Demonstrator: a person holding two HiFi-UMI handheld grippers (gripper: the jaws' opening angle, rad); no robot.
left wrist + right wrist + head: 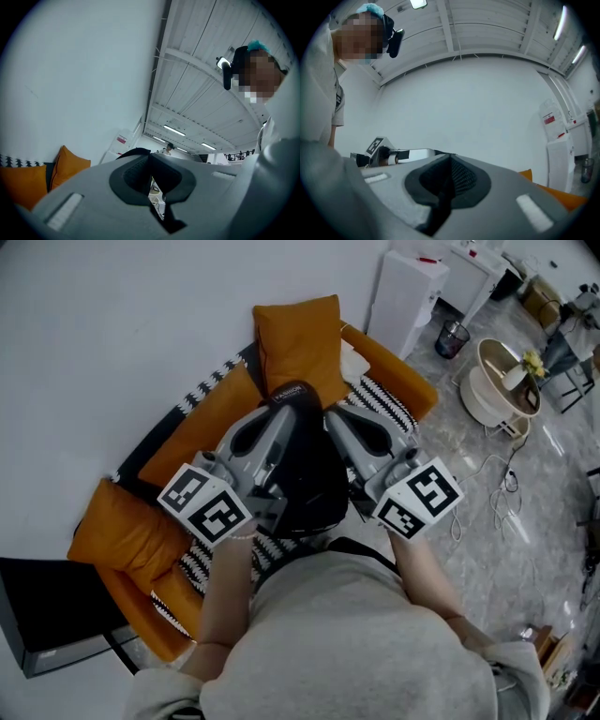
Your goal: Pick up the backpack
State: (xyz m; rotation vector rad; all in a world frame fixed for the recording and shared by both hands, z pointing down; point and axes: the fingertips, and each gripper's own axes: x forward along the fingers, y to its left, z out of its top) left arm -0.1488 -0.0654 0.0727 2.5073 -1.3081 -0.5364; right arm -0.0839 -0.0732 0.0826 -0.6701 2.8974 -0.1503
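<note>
Backpack [305, 479], black, sat over the orange sofa [202, 427] seat, directly between left hand-held gripper [283, 413] and right hand-held gripper [332, 420], equally near. Both were closed; no grip was confirmed.

There are two grippers [284, 411] [336, 420], one backpack [302, 479], one sofa [398, 367] and two pillows [298, 343] [122, 532]. The floor holds one cabinet [408, 292], one bin [452, 337] and one tub [487, 399].

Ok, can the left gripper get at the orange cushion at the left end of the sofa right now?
Probably not yet. The left gripper looks shut on the backpack, so it isn't free. The orange cushion lies uncovered to its left, so nothing else seems in the way.
</note>
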